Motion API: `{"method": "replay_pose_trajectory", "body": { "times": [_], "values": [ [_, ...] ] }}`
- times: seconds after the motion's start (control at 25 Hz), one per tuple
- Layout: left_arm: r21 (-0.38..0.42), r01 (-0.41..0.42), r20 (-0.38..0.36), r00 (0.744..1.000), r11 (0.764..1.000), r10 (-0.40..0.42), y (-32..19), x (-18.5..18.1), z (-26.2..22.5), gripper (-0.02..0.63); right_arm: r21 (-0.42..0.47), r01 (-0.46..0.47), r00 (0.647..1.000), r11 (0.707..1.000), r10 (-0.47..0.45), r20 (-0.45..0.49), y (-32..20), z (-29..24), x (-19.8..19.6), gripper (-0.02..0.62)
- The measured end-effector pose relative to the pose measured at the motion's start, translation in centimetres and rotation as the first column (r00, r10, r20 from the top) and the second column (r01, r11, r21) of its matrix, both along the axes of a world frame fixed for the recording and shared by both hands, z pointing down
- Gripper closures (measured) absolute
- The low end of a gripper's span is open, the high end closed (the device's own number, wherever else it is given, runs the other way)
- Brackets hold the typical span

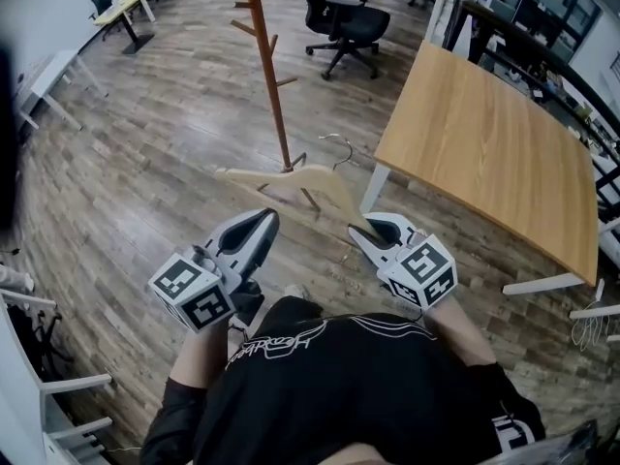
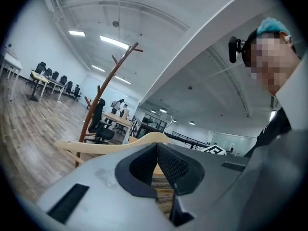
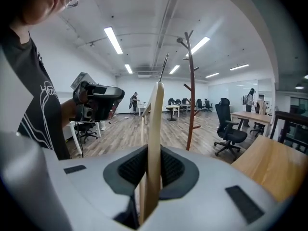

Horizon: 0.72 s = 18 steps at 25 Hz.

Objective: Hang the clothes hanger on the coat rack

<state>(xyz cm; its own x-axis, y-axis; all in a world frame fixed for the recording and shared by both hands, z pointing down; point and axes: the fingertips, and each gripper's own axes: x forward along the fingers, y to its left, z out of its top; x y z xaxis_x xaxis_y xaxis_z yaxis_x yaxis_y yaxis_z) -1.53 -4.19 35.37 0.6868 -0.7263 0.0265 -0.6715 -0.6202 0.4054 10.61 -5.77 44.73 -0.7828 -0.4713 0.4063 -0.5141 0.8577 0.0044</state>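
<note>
Sensibly, the right gripper (image 1: 362, 232) pinches the hanger (image 1: 291, 177) by one arm, leaving its hook (image 1: 342, 149) free for the upper-centre coat rack (image 1: 270, 66); the left gripper (image 1: 263, 219) is closed and empty.

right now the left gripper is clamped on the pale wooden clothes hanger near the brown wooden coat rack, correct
No: the right gripper is clamped on the pale wooden clothes hanger, as the right gripper view shows; the left gripper is shut, empty. The brown wooden coat rack is indeed near.

Cropped, covered, too small to read
Cropped at 12 o'clock of the head view: top of coat rack (image 1: 268, 66) and back of office chair (image 1: 354, 22). Covered inside right gripper (image 1: 373, 229): one end of clothes hanger (image 1: 291, 179). Too small to tell: distant figure (image 3: 135, 100).
</note>
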Motion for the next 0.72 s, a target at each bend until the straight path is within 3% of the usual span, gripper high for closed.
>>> {"method": "replay_pose_trajectory", "body": {
  "times": [0.28,0.72],
  "values": [
    [0.025,-0.014,-0.012,1.0,1.0,0.014,-6.0,-1.7,-0.4,0.597,0.014,-0.008,1.0,1.0,0.008,-0.002,-6.1,-0.5,-1.9,0.517],
    [-0.003,-0.032,-0.032,0.999,0.999,0.032,-20.3,-6.8,-0.9,0.597,-0.006,-0.023,1.0,1.0,0.023,-0.007,-20.2,-1.8,-7.2,0.517]
  ]
}}
